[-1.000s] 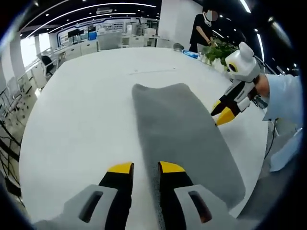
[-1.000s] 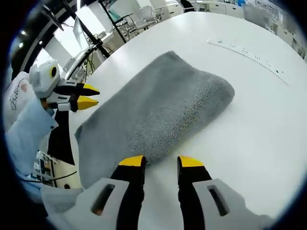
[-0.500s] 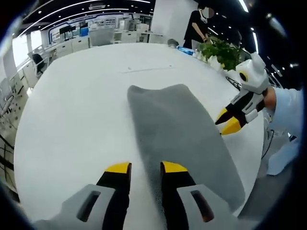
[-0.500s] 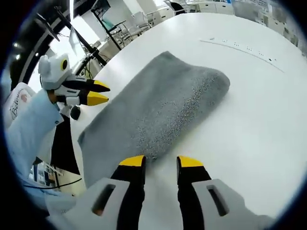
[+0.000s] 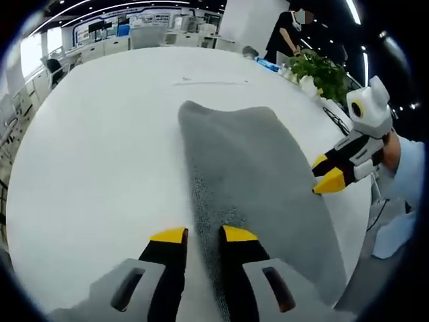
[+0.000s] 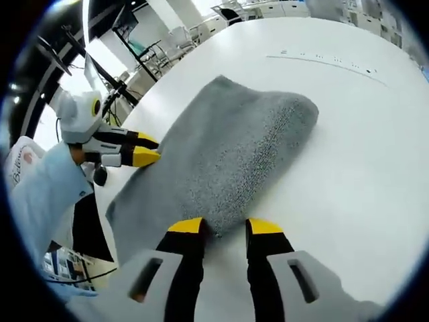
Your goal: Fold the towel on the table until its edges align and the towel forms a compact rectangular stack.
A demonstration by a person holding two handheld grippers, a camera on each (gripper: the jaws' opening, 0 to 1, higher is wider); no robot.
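on the pale sleeve [image 6: 30,194] at the left of the right gripper view there is red writing, but it is too small and bent to read. on the white table [image 5: 87,154] a thin line of small dark marks [image 6: 328,62] runs beyond the towel; i cannot tell if these are letters.

the grey towel [image 5: 255,181] lies on the table as a long folded strip, with one rounded end far from both cameras. in the right gripper view the towel [image 6: 228,154] reaches from the far rounded end down to the bottom of the picture.

the left gripper [image 5: 203,235] is low over the near long edge of the towel. its yellow-tipped jaws stand a little apart, with a narrow gap, and nothing is between them. one jaw is over the towel, the other over the bare table.

the right gripper [image 6: 224,226] is at the opposite long edge, also with a narrow gap between the jaws and holding nothing. in the left gripper view the right gripper [image 5: 330,173] comes from the right, its tips just at the towel's edge. in the right gripper view the left gripper [image 6: 144,149] comes from the left and its tips touch or almost touch the towel's edge.

a green plant [image 5: 318,70] stands at the far side of the table, and a person in dark clothes [image 5: 281,40] stands behind it. office desks and chairs [image 6: 194,30] are in the background.
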